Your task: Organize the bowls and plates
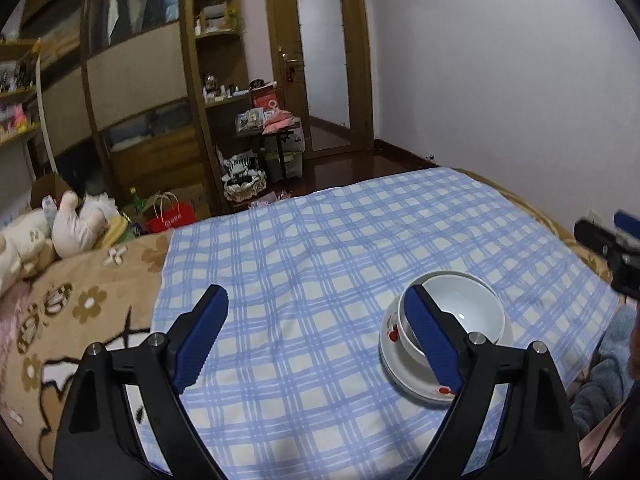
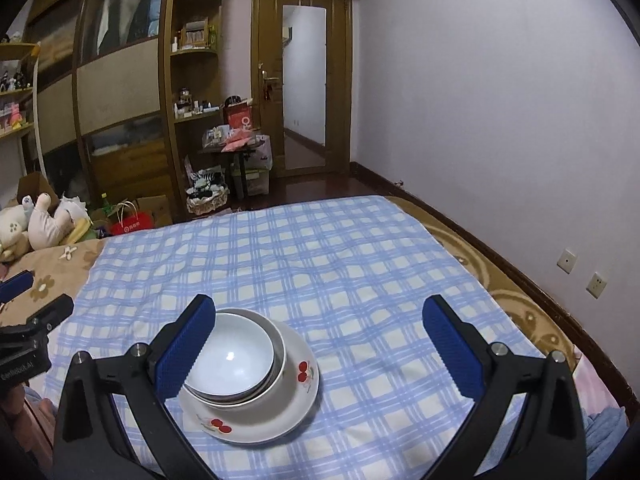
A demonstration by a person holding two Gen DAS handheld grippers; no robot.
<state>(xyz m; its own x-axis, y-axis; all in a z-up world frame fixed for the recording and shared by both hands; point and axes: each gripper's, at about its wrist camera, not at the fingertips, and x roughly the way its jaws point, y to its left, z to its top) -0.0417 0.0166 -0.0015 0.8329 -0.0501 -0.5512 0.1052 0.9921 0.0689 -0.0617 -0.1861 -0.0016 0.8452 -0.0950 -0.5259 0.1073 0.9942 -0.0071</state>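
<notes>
A stack of white bowls (image 2: 236, 356) sits nested in a white plate (image 2: 292, 400) with red cherry prints, on a blue checked cloth (image 2: 320, 248). My right gripper (image 2: 320, 308) hangs open just behind the stack; its left finger (image 2: 184, 352) overlaps the bowls' near-left rim and nothing lies between the pads. In the left wrist view the bowls (image 1: 464, 312) and plate (image 1: 404, 376) lie at lower right, partly behind the right finger (image 1: 432, 344). My left gripper (image 1: 316, 300) is open over bare cloth. Each gripper shows at the other view's edge: the left gripper (image 2: 36, 296), the right gripper (image 1: 608, 226).
The cloth covers a bed with a brown flowered blanket (image 1: 80, 308). Stuffed toys (image 1: 60, 228) lie at the far left. A pale wall (image 2: 500, 120) runs along the right side, with sockets (image 2: 566, 261) low down. Wardrobe, shelves, a cluttered small table (image 1: 272, 128) and a door stand beyond.
</notes>
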